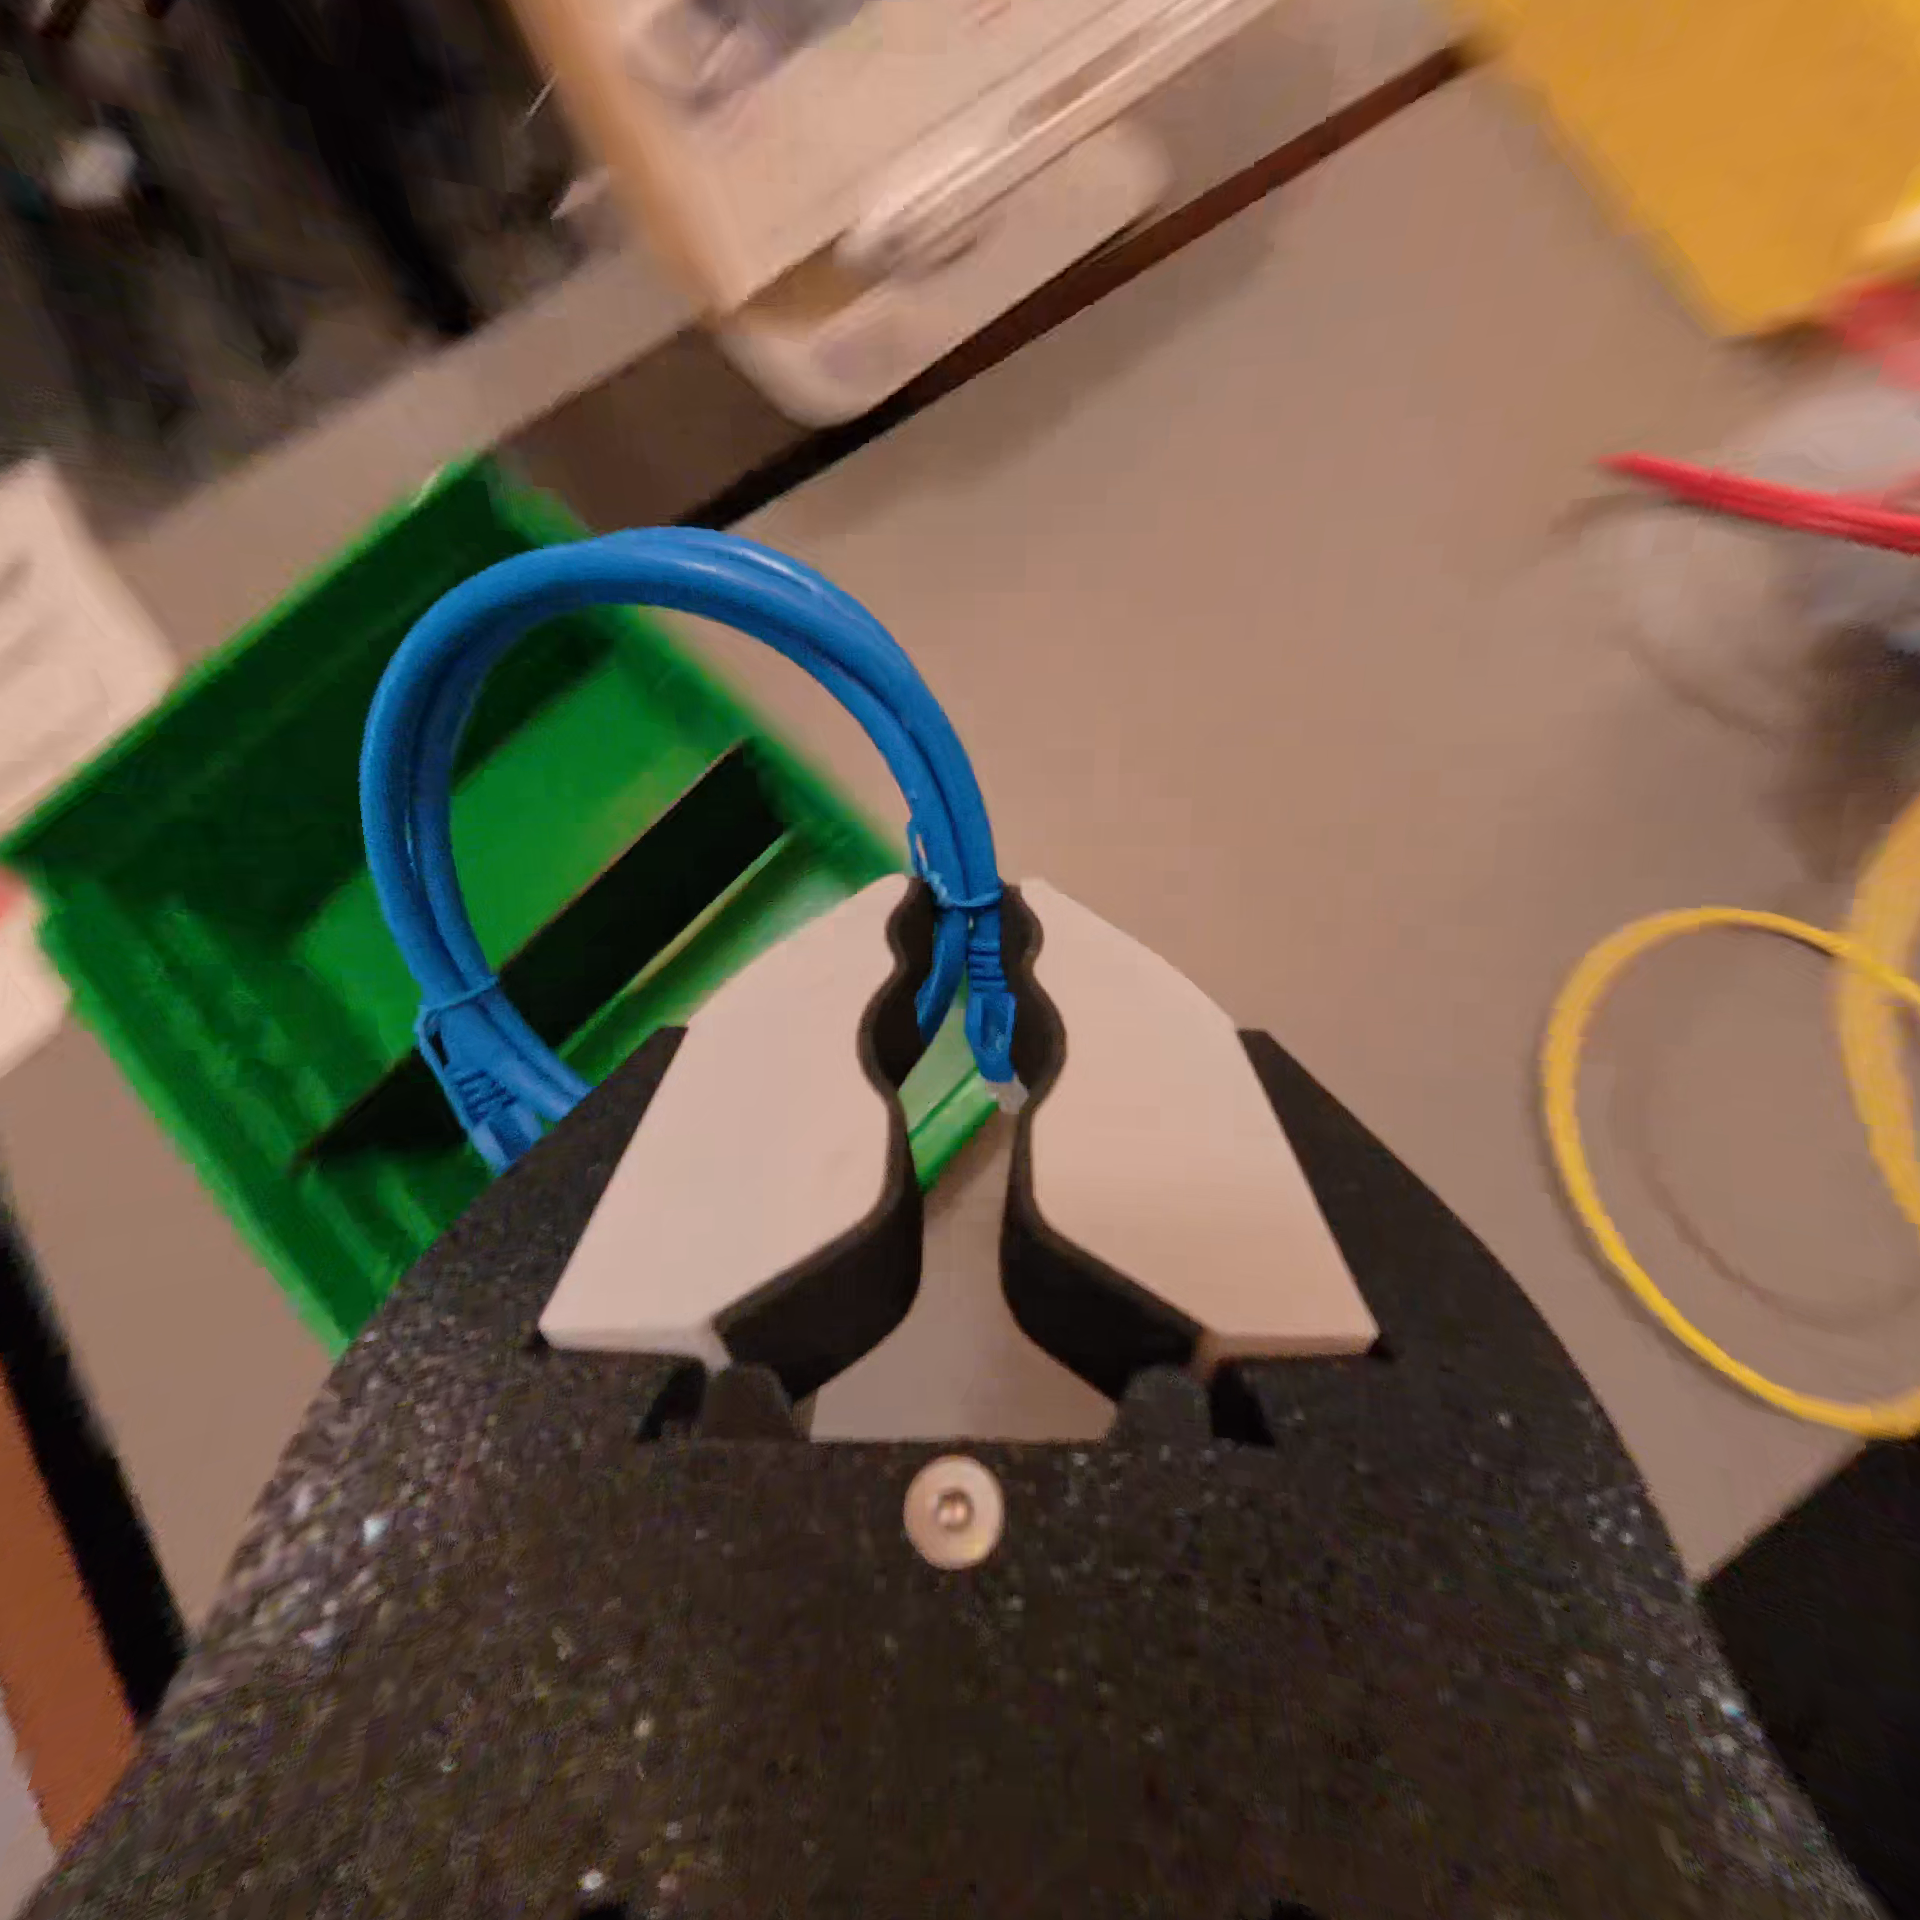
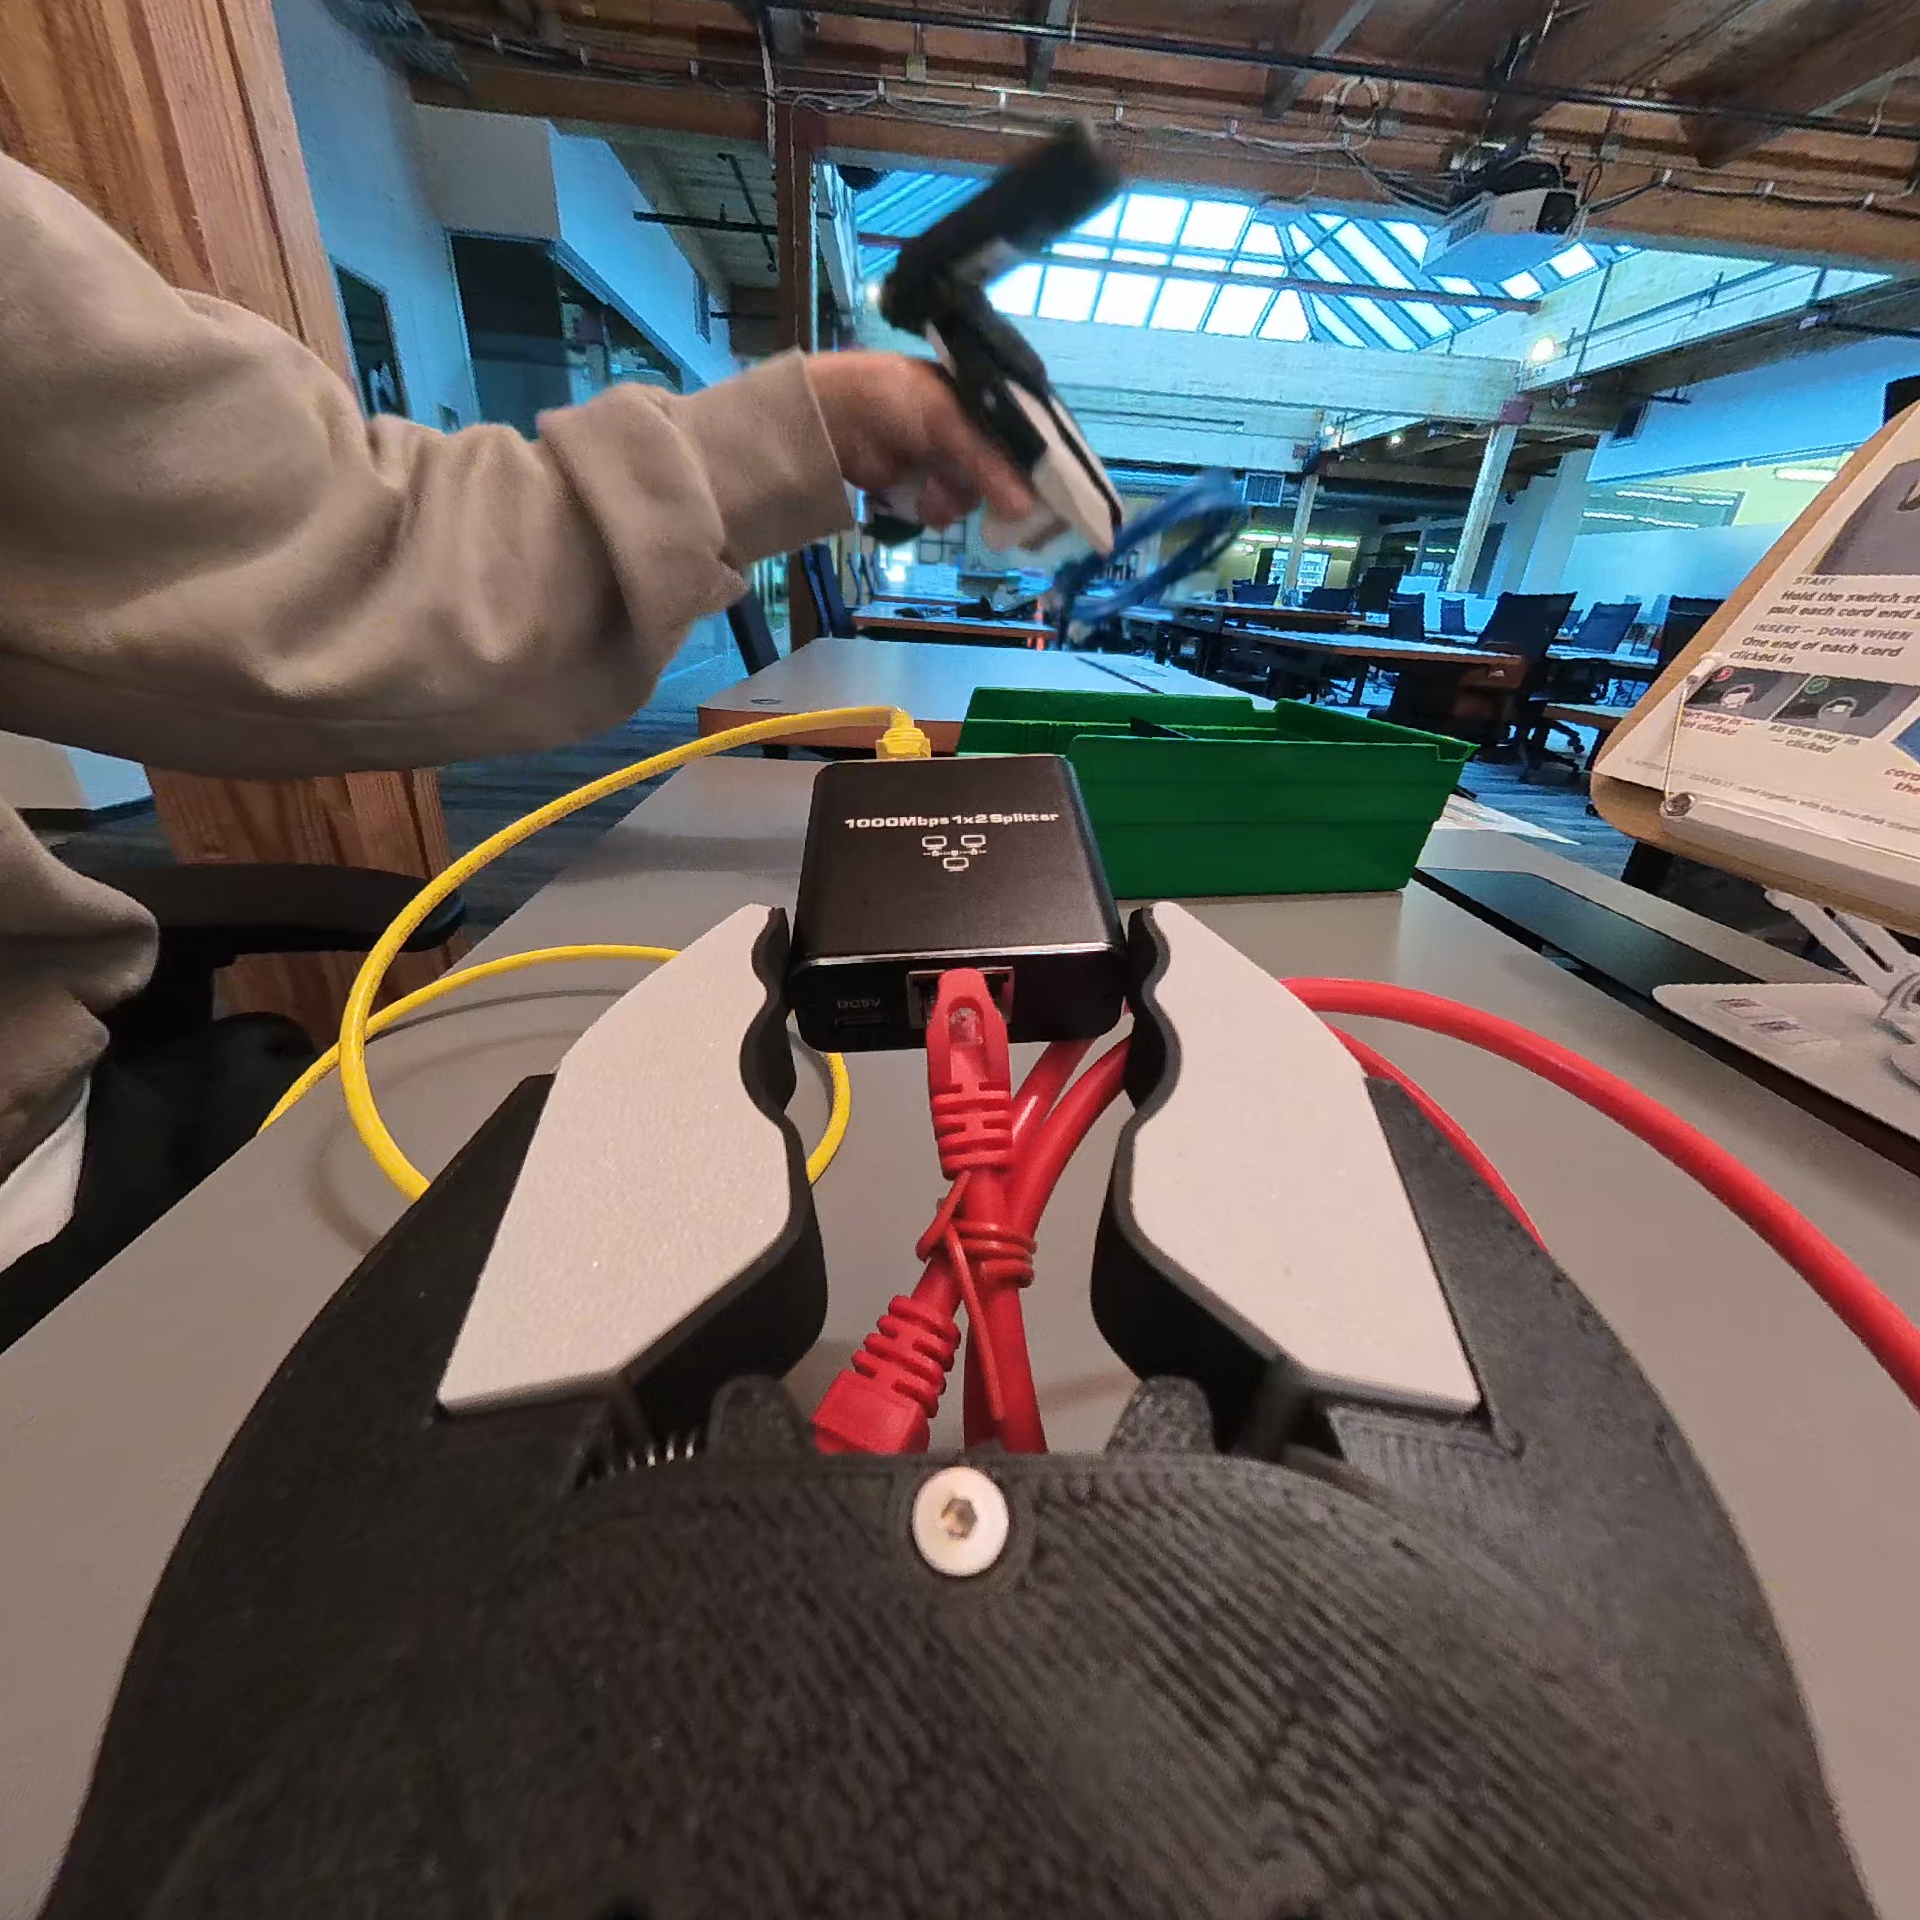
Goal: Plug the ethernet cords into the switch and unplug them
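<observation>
Switch (image 2: 956,894) sat on the bench (image 2: 260,1340) between the right gripper's (image 2: 956,971) spread jaws, which flanked its near corners, long axis running away from them. Left gripper (image 1: 961,914), raised above the green bin (image 1: 260,852), pinched one blue cord (image 1: 665,582). Cords numbered three: blue, red (image 2: 971,1081) and yellow (image 2: 540,821), both plugged in.
</observation>
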The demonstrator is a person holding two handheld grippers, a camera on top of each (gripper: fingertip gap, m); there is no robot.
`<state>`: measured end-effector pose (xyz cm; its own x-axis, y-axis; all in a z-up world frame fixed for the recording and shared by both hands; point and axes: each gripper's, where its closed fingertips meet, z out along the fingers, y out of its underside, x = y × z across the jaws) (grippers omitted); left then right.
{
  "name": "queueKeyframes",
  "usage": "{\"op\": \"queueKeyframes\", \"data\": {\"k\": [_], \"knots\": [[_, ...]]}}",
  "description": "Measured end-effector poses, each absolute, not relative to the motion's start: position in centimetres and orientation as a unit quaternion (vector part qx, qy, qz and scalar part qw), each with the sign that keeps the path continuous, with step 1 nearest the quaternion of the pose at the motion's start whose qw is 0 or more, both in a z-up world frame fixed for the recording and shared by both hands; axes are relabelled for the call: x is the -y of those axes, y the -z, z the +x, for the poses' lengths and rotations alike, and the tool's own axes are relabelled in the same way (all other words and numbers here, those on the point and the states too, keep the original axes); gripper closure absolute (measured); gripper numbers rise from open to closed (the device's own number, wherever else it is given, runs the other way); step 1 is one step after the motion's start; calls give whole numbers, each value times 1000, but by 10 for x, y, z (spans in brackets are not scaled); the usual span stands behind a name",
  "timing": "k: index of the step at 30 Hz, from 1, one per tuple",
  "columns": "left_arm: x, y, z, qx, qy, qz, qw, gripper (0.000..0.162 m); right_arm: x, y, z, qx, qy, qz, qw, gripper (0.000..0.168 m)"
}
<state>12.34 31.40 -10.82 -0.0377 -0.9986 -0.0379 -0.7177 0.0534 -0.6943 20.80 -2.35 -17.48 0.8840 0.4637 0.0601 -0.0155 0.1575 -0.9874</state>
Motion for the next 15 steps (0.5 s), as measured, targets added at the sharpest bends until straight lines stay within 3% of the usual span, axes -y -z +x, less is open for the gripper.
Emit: {"op": "queueKeyframes", "data": {"k": [4,8,13,15], "knots": [[-206,90,119,-820,318,-403,254,150,25,173,209,175,-163,-622,746,105],[-141,165,100,-925,257,-186,209,150,29,170,211,172,-161,-609,757,105],[-128,248,83,-961,200,-125,144,149,30,169,210,176,-159,-607,759,106],[-139,264,82,-962,175,-144,152,141,30,170,209,178,-158,-609,757,106]]}}
